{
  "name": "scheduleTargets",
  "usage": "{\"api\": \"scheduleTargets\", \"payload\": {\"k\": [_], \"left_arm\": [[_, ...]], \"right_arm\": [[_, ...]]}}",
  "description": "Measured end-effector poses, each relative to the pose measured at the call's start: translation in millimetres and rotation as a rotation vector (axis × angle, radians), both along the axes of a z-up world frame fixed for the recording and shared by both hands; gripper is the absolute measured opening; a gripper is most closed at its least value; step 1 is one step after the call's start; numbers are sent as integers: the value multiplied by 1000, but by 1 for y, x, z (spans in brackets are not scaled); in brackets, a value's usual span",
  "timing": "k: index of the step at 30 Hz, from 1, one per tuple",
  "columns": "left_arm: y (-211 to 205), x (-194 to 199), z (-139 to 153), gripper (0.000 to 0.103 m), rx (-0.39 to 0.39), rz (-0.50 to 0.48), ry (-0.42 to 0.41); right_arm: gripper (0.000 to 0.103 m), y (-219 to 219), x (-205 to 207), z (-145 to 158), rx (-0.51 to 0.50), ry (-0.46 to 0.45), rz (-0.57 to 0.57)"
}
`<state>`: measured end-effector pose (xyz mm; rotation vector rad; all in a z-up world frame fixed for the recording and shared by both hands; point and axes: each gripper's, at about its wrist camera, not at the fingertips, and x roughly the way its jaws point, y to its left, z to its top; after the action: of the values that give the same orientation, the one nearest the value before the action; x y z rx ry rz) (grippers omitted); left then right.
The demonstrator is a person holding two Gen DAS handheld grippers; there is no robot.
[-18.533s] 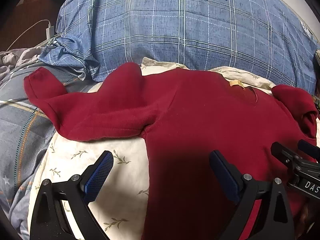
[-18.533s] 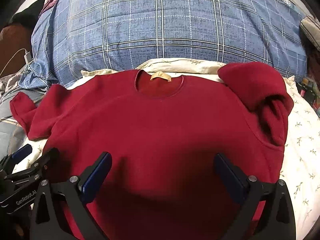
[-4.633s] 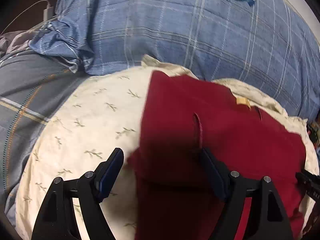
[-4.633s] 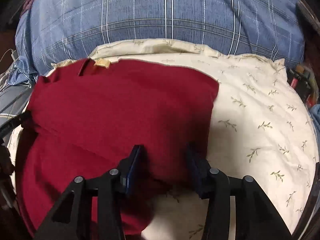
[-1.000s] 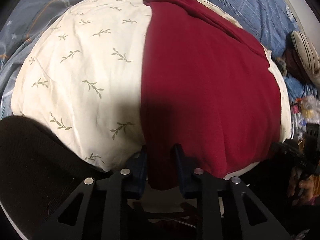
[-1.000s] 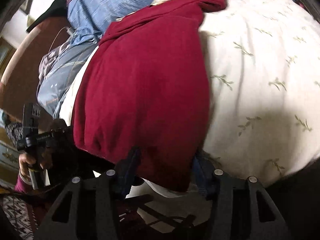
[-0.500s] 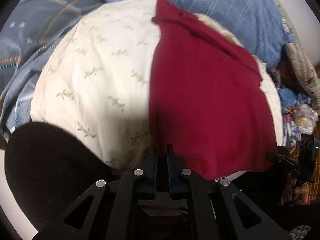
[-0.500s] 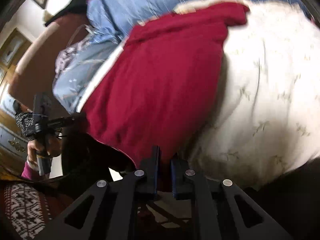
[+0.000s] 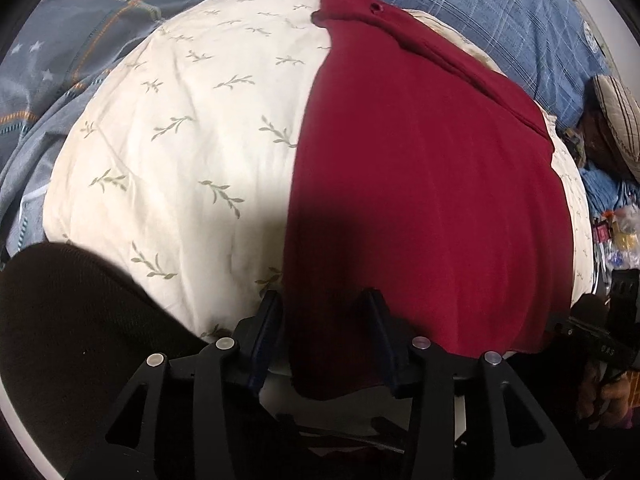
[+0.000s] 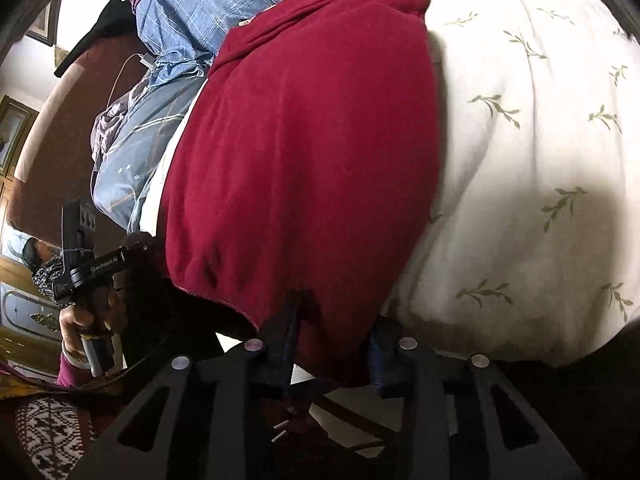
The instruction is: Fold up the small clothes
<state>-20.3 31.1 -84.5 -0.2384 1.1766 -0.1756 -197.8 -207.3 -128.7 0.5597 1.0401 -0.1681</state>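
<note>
Folded red sweater is lying on leaf-print pillow, hem hanging at 6 o'clock between both grippers' parted fingers

A: What serves as the reference landmark?

B: The cream pillow with a green leaf-sprig print; it also fills the right of the right wrist view.

A: What lies behind it?

B: A blue plaid pillow, touching its far edge. In the right wrist view the same pillow sits at its upper left.

A: And to its left?

B: A grey-blue star-print cover, just beside it.

A: Anything further out?

B: A white cable beyond the blue plaid pillow, against a brown headboard. Small clutter lies off the cream pillow's right side; its items are too small to identify.
</note>
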Motion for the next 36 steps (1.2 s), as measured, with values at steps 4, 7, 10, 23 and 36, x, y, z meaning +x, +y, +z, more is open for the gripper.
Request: {"api": "scheduleTargets", "payload": {"k": [4, 7, 10, 23, 36], "left_arm": [[-2, 0, 8, 6, -91, -56, -14], [8, 5, 24, 6, -206, -51, -43], [16, 18, 54, 6, -276, -25, -137], [0, 131, 105, 6, -266, 31, -443], [-46, 314, 44, 7, -202, 111, -376]], "right_arm": [[13, 5, 0, 20, 48, -86, 24], [13, 6, 5, 47, 64, -180, 44], [12, 2, 14, 78, 54, -272, 59], [12, -82, 118, 158, -224, -443, -88], [12, -201, 215, 111, -262, -302, -266]]}}
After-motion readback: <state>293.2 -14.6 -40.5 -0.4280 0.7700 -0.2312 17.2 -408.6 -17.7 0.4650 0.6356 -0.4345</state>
